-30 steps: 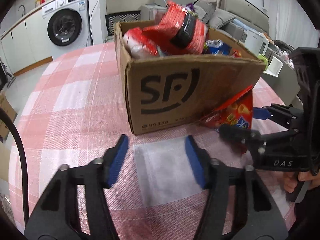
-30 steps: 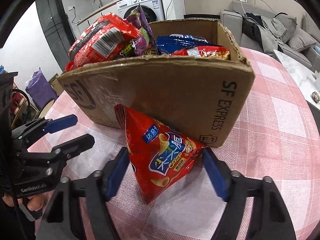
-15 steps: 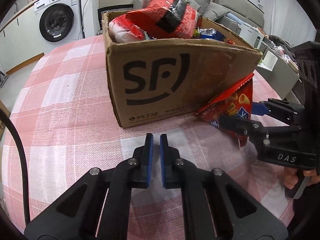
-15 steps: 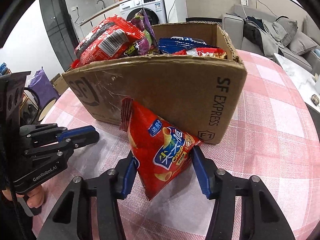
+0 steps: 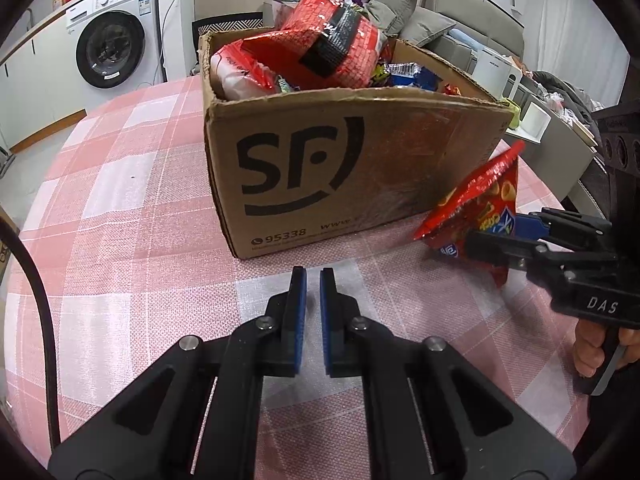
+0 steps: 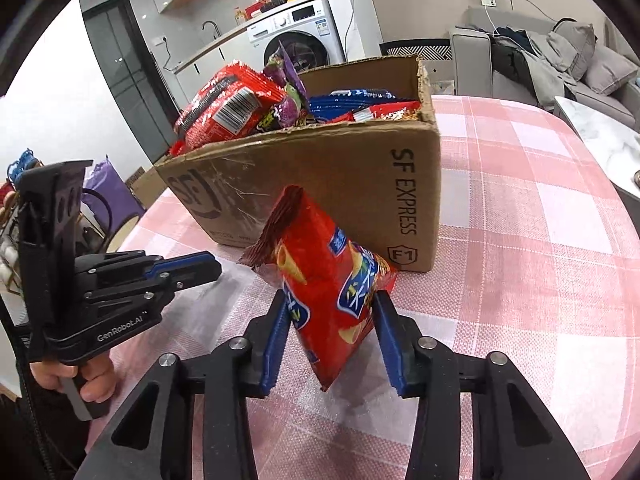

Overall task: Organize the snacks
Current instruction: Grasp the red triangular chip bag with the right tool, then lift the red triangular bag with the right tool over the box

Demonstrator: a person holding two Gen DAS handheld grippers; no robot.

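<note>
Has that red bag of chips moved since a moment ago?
Yes. The red chip bag has tipped away from the cardboard box it was leaning on, and the right gripper has just been closing onto it.

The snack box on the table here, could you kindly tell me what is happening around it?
A person holds a tool in each hand at a checked tablecloth. The right tool has just been closing its jaws on a red chip bag, which sits between the pads in front of the cardboard box. The box is already heaped with snack packets. The left tool is shut, holds nothing, and hovers over the cloth near the box.
</note>
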